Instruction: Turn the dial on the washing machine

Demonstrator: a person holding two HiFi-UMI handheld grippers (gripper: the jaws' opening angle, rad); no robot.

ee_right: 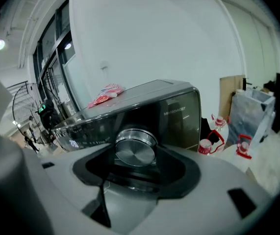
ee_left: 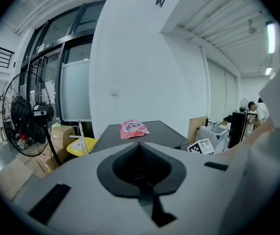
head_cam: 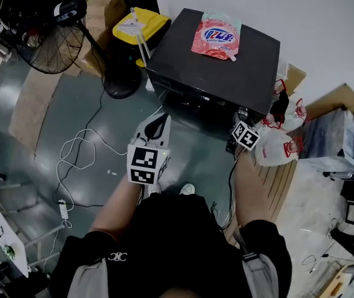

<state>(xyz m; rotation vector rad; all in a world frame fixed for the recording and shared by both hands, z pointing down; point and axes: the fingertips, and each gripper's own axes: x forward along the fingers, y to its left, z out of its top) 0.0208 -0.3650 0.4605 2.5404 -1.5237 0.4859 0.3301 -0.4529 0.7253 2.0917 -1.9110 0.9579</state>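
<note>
With right gripper (ee_right: 132, 173) pinching steel dial (ee_right: 136, 148) at 12 o'clock on washing machine (ee_right: 179, 111) front, guard against jaws slipping on smooth rim through off-axis twist or slack grip, and hold left gripper (head_cam: 158, 124), jaws pressed together and empty, clear at 9 o'clock.

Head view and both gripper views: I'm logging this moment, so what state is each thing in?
dial, held between the right gripper's tongs
right gripper, tongs shut on the dial
left gripper, tongs together, empty, clear of the washing machine
detergent pouch, lying flat on the washing machine's top
</note>
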